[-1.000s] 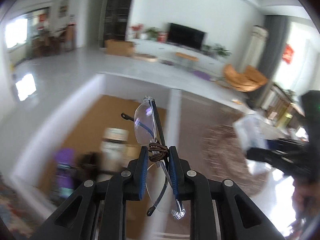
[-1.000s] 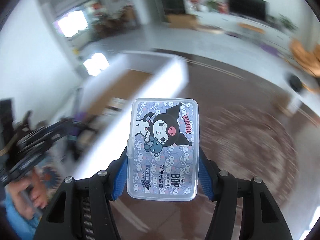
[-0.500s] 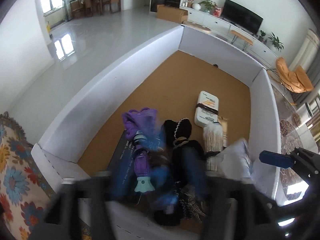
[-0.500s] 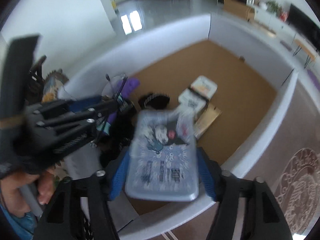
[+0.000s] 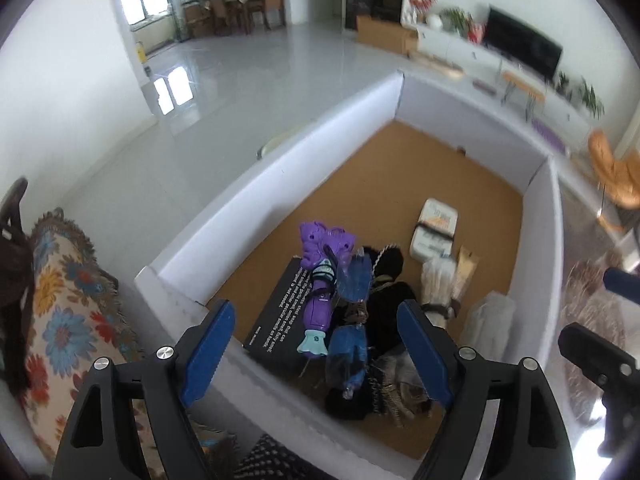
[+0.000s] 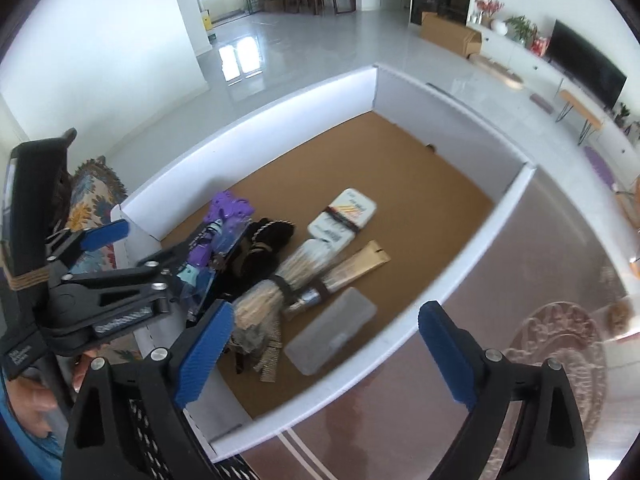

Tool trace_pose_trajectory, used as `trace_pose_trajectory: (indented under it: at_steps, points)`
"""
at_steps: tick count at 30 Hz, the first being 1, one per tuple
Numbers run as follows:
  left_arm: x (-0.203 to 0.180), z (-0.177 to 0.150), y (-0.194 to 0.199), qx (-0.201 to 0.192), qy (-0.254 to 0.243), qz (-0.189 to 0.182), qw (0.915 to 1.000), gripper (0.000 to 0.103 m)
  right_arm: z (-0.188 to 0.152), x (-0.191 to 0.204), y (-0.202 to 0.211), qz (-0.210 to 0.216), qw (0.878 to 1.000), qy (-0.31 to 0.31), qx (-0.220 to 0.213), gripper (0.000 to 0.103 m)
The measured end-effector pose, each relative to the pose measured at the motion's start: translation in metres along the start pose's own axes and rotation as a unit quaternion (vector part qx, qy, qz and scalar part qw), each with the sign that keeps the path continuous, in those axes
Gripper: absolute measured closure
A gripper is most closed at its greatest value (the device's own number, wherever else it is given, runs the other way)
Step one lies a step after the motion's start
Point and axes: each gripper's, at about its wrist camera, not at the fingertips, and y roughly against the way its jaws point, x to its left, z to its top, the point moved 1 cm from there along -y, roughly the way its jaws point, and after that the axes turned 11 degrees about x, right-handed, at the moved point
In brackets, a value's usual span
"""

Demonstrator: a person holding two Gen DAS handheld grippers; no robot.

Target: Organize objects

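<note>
A white-walled box [image 5: 276, 168] with a brown cardboard floor holds the objects. My left gripper [image 5: 316, 350] is open above its near end. The rimless glasses [image 5: 352, 320] lie below it on a purple toy [image 5: 320, 276] and black items. My right gripper [image 6: 324, 354] is open and empty over the box [image 6: 280, 112]. The clear plastic case [image 6: 332, 330] lies face down on the box floor below it. The left gripper [image 6: 100, 264] shows at the left of the right wrist view.
In the box lie a black card [image 5: 280, 312], a white pack with a band [image 5: 436, 230], bundled sticks [image 6: 288, 276] and a tan sachet [image 6: 360, 266]. A patterned rug [image 5: 68, 300] lies left of the box. A round brown mat [image 6: 560, 356] lies at right.
Both grippers swung down over the box and opened. The glasses left the left gripper and the plastic case left the right one; both now lie in the box.
</note>
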Motion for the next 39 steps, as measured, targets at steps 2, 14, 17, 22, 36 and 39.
trace_pose_trajectory:
  at_steps: [2, 14, 17, 22, 36, 39]
  points:
    - [0.004, -0.006, 0.010, -0.021, 0.015, -0.017, 0.9995, 0.021, -0.002, -0.002, 0.005, -0.013, 1.000, 0.006, 0.000, 0.009]
    - [0.003, -0.023, 0.033, -0.041, 0.015, 0.032, 0.9985, 0.021, -0.003, -0.003, 0.003, -0.019, 1.000, -0.001, 0.006, 0.009]
    - [0.004, -0.022, 0.031, -0.033, 0.015, 0.028, 0.9989, 0.021, 0.002, 0.002, 0.005, -0.027, 1.000, 0.000, 0.005, 0.009]
    - [0.009, -0.018, 0.033, -0.032, 0.027, 0.021, 0.9989, 0.021, 0.010, 0.006, 0.008, -0.032, 0.999, -0.005, 0.003, 0.009]
    - [0.013, -0.013, 0.036, -0.057, 0.040, 0.020, 0.9974, 0.021, 0.013, 0.000, -0.002, -0.025, 1.000, -0.015, 0.008, 0.009]
    - [0.015, -0.015, 0.040, -0.081, 0.051, 0.032, 0.9949, 0.019, 0.012, -0.002, -0.003, -0.022, 1.000, -0.018, 0.006, 0.009]
